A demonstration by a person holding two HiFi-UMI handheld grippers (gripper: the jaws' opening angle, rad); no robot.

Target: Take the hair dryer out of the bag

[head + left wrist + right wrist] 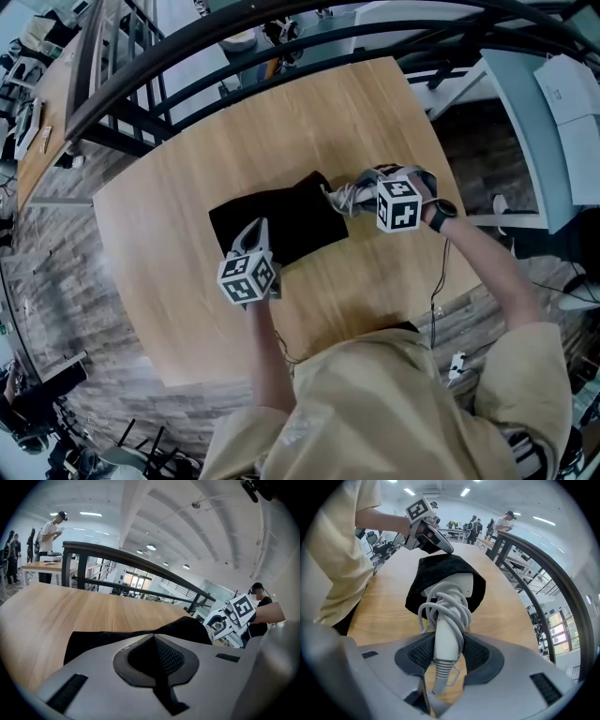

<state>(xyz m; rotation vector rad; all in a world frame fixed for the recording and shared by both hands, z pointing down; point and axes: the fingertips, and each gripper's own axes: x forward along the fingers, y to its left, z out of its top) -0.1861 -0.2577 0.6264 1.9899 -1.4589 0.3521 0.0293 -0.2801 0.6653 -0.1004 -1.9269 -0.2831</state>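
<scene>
A black cloth bag [281, 220] lies flat on the wooden table [187, 272]. My left gripper [255, 230] is shut on the bag's near corner; the right gripper view shows it [436, 543] pinching the far end of the bag [445, 569]. My right gripper [449, 656] is shut on the handle of the white hair dryer [450, 616], which has its cord wound round it. The dryer's head sits in the bag's open mouth. From the head view, the dryer [349, 195] pokes out at the bag's right end under my right gripper [370, 187].
A black metal railing [187, 56] curves round the table's far edge. A white desk [544, 122] stands to the right. Bare wood surrounds the bag on all sides. People stand at desks in the distance [49, 531].
</scene>
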